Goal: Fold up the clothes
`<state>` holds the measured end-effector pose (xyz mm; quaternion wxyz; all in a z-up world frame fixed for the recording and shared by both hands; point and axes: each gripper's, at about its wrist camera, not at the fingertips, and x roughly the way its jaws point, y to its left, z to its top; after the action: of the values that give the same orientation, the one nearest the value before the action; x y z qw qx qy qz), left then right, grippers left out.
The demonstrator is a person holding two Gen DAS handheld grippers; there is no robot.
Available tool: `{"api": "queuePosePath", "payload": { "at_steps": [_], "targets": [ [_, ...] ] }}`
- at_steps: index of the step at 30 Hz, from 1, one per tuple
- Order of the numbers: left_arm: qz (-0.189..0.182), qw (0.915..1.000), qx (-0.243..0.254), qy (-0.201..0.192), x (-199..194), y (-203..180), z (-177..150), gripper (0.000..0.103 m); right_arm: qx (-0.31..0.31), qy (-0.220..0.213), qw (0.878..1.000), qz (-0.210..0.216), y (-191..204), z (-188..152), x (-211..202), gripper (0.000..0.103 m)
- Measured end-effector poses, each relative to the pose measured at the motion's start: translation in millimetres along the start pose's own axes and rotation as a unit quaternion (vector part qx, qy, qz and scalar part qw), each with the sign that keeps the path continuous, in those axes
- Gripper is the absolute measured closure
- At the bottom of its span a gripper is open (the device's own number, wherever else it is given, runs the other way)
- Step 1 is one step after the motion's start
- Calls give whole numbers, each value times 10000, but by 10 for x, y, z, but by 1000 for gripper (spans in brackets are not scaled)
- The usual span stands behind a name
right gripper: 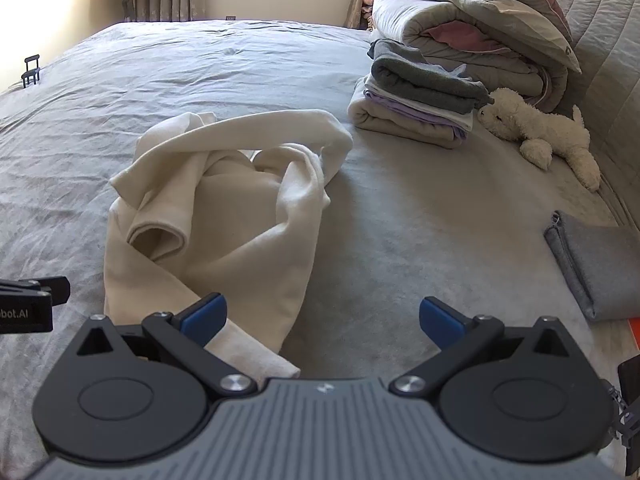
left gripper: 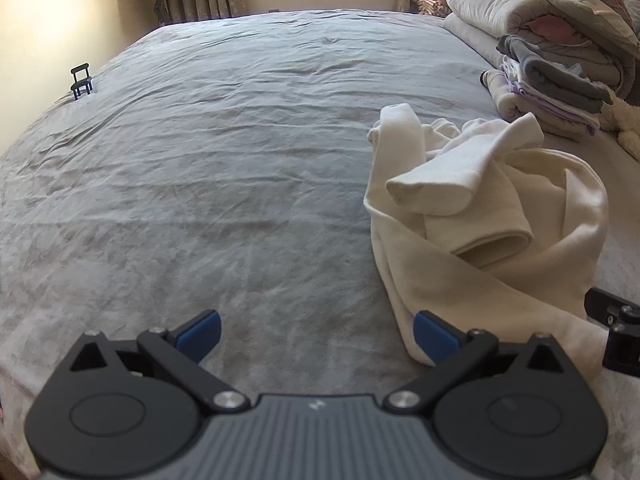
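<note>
A cream white sweatshirt [left gripper: 480, 216] lies crumpled on the grey bed sheet [left gripper: 220, 160], its sleeves twisted over the body. In the right wrist view the sweatshirt [right gripper: 224, 216] lies ahead and left. My left gripper [left gripper: 316, 332] is open and empty, low over the sheet, with its right fingertip at the garment's near edge. My right gripper [right gripper: 322, 318] is open and empty, its left fingertip over the garment's near hem. Each gripper shows at the edge of the other's view.
A stack of folded clothes [right gripper: 420, 96] sits at the far right, beside a pile of rolled quilts [right gripper: 480, 24]. A white plush dog [right gripper: 540, 128] lies next to the stack. A folded grey piece [right gripper: 596, 264] lies at the right. A small black stand [left gripper: 81, 80] stands at the far left edge.
</note>
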<state>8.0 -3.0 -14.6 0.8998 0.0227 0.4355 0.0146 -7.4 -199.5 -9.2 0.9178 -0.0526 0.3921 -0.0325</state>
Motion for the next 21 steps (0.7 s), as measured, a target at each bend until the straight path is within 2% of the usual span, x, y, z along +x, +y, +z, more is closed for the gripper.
{"api": "queuePosePath", "payload": {
  "at_steps": [3,8,10,13,19,21],
  "targets": [
    [-65,9999,-52,-98,-6,-1,39,0,40,23,10000,22,-8,7,-11,0],
    [-117,9973,-318,-657,-53,18,137,0,373,2,9989,287,-107,69,-70,0],
    [-260,9956,-385,-814,-42,19,164,0,485,32,9981,367,-149,116,-54,0],
    [-690,9923,-397,-949,17,28,215,0,657,108,9962,553,-210,225,-19,0],
    [-1039,9920,-245,-679,156,-40,409,1,895,-204,9919,879,-283,443,-41,0],
    [-1281,9895,-305,-592,202,-40,467,1,1144,-379,9876,1008,-343,516,-12,0]
  ]
}}
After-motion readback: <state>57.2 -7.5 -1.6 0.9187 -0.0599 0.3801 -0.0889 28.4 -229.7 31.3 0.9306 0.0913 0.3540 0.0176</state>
